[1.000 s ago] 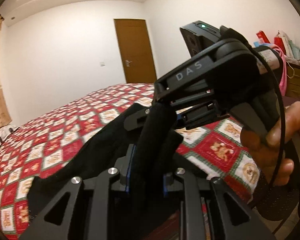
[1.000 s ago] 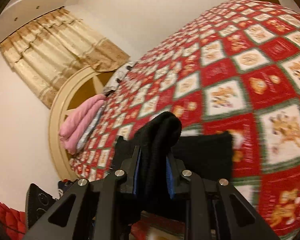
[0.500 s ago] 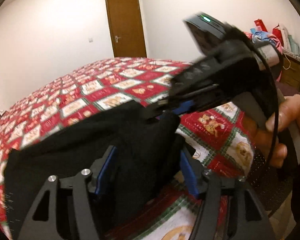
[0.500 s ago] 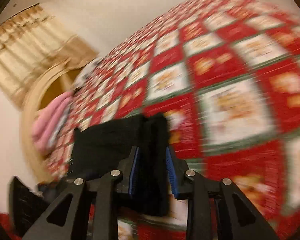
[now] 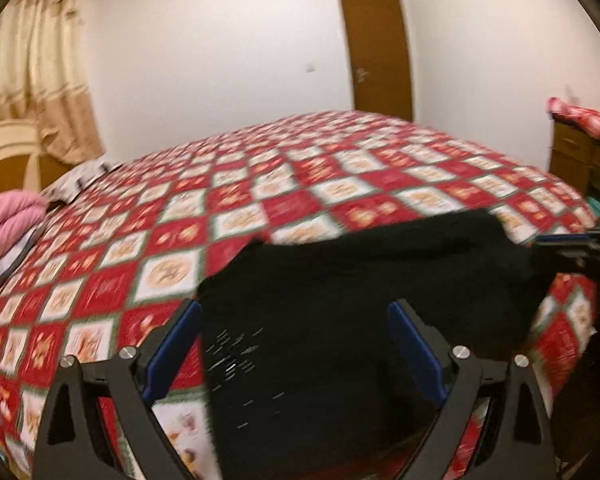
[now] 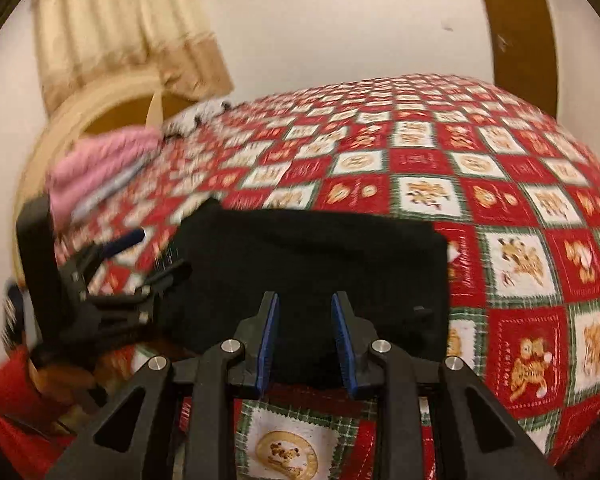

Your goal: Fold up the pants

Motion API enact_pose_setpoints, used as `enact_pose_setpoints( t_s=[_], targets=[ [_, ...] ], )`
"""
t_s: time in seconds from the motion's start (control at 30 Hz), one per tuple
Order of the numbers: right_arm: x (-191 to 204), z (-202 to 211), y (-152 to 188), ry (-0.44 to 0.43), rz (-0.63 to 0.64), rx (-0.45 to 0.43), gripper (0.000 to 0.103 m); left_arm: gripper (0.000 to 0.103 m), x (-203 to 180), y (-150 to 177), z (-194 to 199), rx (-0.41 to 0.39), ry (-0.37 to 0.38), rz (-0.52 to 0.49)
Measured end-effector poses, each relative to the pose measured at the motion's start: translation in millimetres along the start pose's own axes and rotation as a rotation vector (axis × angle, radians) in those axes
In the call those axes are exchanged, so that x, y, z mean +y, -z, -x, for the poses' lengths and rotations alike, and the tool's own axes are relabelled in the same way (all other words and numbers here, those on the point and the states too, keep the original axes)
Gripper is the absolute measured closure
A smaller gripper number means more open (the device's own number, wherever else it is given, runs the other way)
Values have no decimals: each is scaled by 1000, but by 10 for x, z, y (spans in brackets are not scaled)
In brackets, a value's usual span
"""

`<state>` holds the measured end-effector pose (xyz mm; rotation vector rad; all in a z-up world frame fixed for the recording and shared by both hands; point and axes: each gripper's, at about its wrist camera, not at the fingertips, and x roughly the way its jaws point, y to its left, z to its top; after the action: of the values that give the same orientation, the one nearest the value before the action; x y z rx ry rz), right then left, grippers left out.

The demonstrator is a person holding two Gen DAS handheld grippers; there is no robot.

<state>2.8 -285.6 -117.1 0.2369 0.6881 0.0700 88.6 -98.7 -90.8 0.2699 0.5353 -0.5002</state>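
Left gripper (image 5: 294, 348): jaws spread wide, holding nothing; the blue pads stand either side of the black cloth without pinching it. In the right wrist view it shows at 9 o'clock (image 6: 140, 268), just beside the cloth's edge.
Right gripper (image 6: 305, 336): jaws parted to a middling gap, nothing between them; the pads sit just over the near edge of the cloth. I cannot tell whether they touch it.
Pants (image 6: 312, 268): black, lying on the bedspread near the bed's near edge, at 6 o'clock in both views. They read as a compact, roughly rectangular bundle with a fairly straight far edge and a squarish corner at 3 o'clock.
Look of the pants: thick, soft, dull fabric; blur hides seams and layers, so the number of folds cannot be counted. A few pale flecks show on the near part (image 5: 236, 356).
Step in hand: by my judgement, letting go after laying a fold down, since both tools are empty with the bundle resting flat.
Progress: probably late in the task, given the small neat shape.
Next move calls for: drawing both tools clear without dragging the top layer, then either smoothing or one more fold if the bundle seems too long.
Bedspread (image 6: 512, 208): red and white squares, running off toward 12 o'clock.
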Motion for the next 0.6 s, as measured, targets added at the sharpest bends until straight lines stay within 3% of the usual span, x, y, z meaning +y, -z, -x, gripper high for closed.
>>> enact_pose_setpoints(
  t_s=[0.13,0.2,0.27,0.5,0.6],
  targets=[
    [-266,-250,250,117,-23,127,74,6,-4,224,-223,110,-11,8],
    [-420,-145,352,46,-93,74,74,4,-5,271,-225,113,3,22],
    [-505,-134,370,32,-136,75,74,0,17,268,-227,116,-6,47],
    [-313,9,347,107,-62,108,74,0,59,260,-230,140,15,96],
    [-200,200,148,143,-16,17,71,0,71,265,-241,144,15,109]
  ],
)
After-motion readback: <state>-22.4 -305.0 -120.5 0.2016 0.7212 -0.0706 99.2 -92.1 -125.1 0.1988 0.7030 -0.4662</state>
